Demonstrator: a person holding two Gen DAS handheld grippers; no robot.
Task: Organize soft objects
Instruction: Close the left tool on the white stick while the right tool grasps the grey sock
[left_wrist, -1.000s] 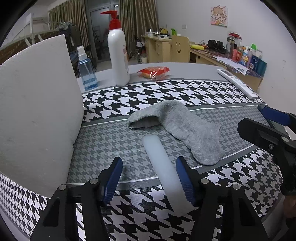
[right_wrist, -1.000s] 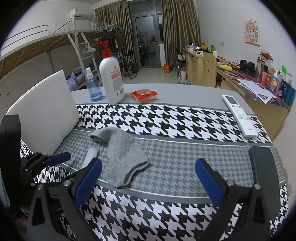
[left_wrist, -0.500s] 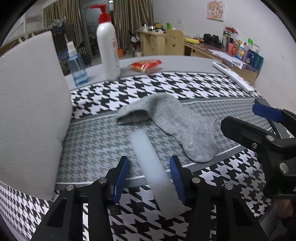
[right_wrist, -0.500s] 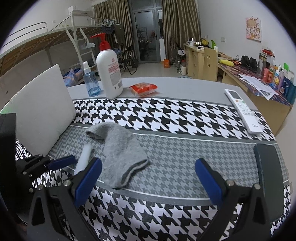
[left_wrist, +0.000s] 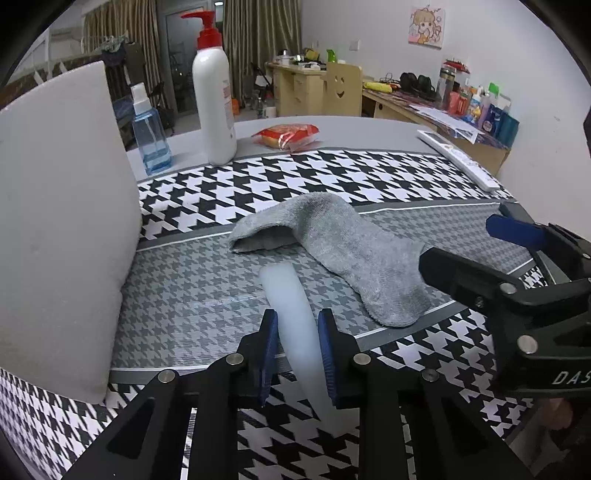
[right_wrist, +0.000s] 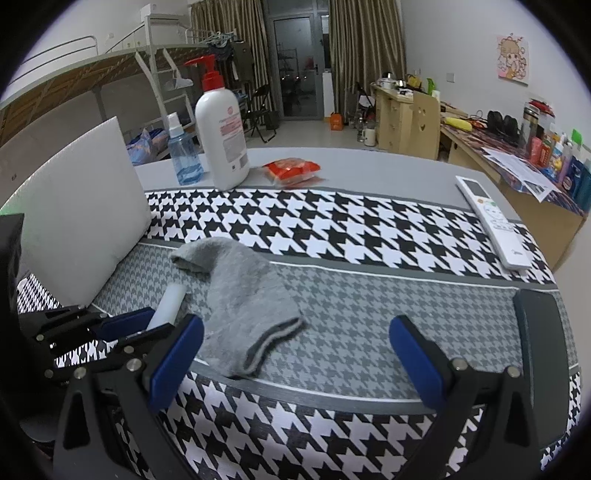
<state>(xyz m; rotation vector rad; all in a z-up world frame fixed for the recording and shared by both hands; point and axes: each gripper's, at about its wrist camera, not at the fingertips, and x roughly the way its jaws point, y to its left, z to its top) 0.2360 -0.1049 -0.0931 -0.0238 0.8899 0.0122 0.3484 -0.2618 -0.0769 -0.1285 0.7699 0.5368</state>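
Observation:
A grey sock (left_wrist: 332, 243) lies bent on the houndstooth mat (left_wrist: 295, 173), its cuff towards the near edge in the right wrist view (right_wrist: 243, 288). Just left of it lies a soft white translucent strip (left_wrist: 288, 295) (right_wrist: 171, 299). My left gripper (left_wrist: 297, 332) straddles the strip's near part; its jaws are closing and the blue pads touch both sides of the strip. It also shows at the left of the right wrist view (right_wrist: 144, 325). My right gripper (right_wrist: 295, 343) hangs wide open above the mat's near side, right of the sock's cuff, with nothing between its fingers.
A white foam board (left_wrist: 55, 221) leans at the left. At the back stand a white pump bottle (left_wrist: 216, 96) and a blue spray bottle (left_wrist: 149, 140), with a red snack packet (left_wrist: 288, 134) beside them. A white remote (right_wrist: 491, 218) lies at the right edge.
The left gripper's jaws have drawn together from wide apart until the pads meet the white strip. The right gripper has stayed open and almost still.

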